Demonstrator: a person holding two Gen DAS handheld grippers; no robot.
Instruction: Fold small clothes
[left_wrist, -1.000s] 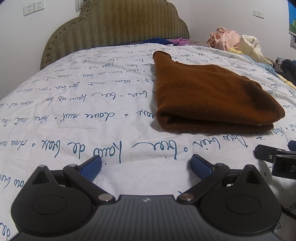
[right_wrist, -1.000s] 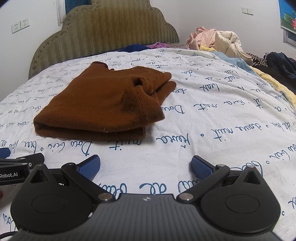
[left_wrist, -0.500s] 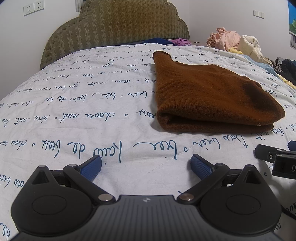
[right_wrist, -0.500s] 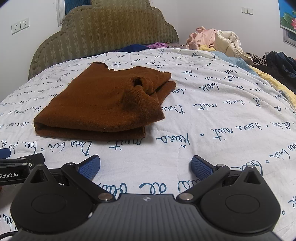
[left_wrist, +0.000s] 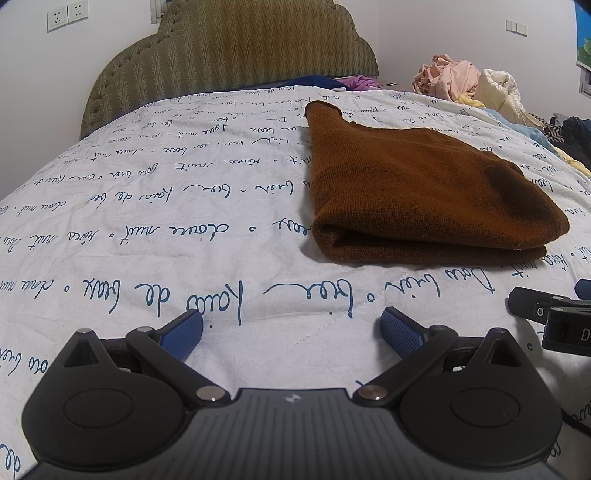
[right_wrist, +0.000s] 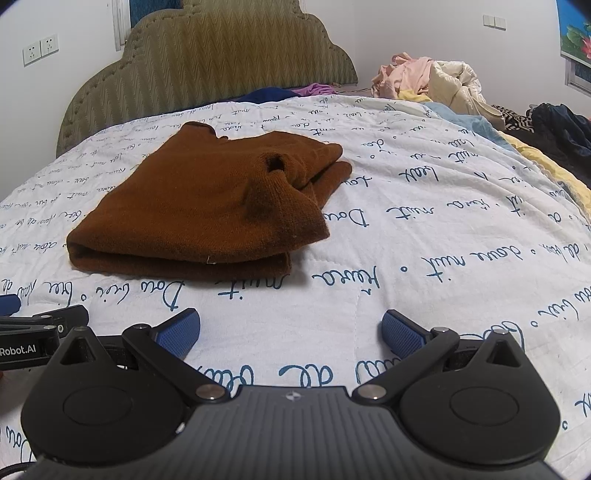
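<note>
item: brown knit (left_wrist: 413, 192), folded in layers, lying on the bed (left_wrist: 147, 229) ahead of both tongs; off to the right in the left view, off to the left in the right view (right_wrist: 199, 210). near edge shows a closed fold at its left end and stacked layers along the front.

left tong (left_wrist: 291, 328): fingers spread wide, holding nothing, low over the quilt, short of the knit.

right tong (right_wrist: 291, 328): fingers spread wide, holding nothing, likewise short of the knit. the two tongs sit just beside each other; each shows at the edge of the other's view.

condition of task: knit looks already folded; judged near done for this piece, or awaiting one more fold or a move aside.

risks:
- right end of the knit is untidy, with a sleeve or cuff (right_wrist: 325, 177) poking out past the layers; a grab at one layer only would likely drag the stack open.
- pinching low could catch the quilt along with the knit and lift both.
- tongs so close together may knock one another on a shared reach.

not determinable:
- far side of the knit and how many layers lie under the top.
- dark hollow in the knit's top (right_wrist: 275, 162): opening or crease, unclear.
- pile of clothes (right_wrist: 424, 81) at the far right, items not separable; which piece is next cannot be told.
- hands holding the tongs out of view.
</note>
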